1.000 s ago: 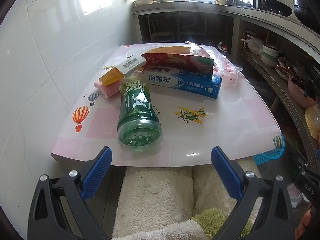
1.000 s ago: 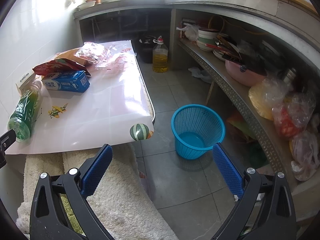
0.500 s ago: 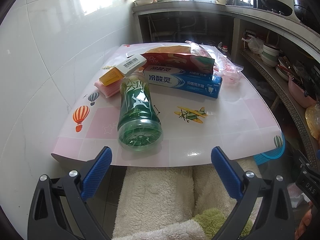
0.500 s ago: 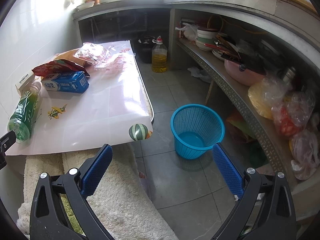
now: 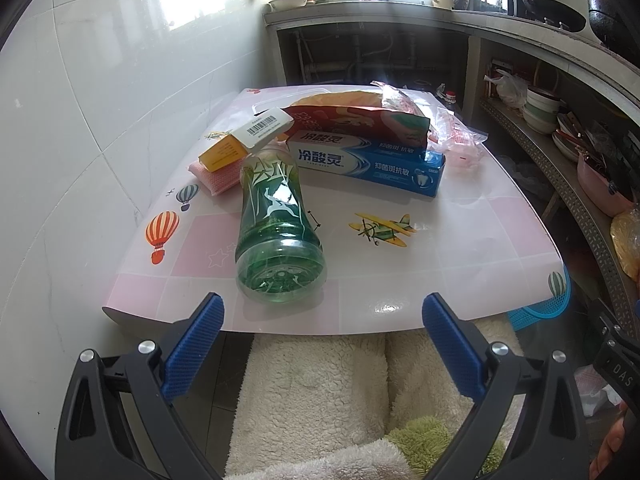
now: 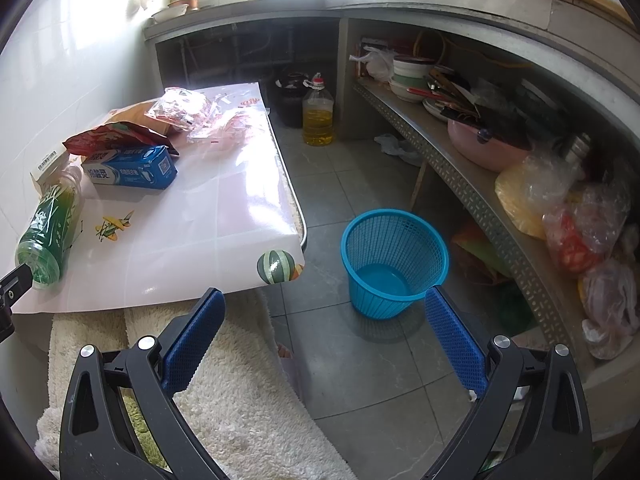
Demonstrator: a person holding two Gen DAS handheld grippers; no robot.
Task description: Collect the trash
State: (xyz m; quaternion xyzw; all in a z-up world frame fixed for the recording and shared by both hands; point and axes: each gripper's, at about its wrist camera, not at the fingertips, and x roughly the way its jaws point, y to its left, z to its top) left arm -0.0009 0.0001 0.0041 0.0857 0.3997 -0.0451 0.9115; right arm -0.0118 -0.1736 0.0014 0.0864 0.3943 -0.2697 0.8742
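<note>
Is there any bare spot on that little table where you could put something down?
Yes: the table's near right part, between the toothpaste box and the front edge, is bare. The back and left are crowded with the green bottle, snack bags and small boxes.

On the table [image 5: 460, 264] a bottle [image 5: 276, 220] lies before the toothpaste box [image 5: 368, 162] — basket [image 6: 394, 260] on the floor, right.
</note>
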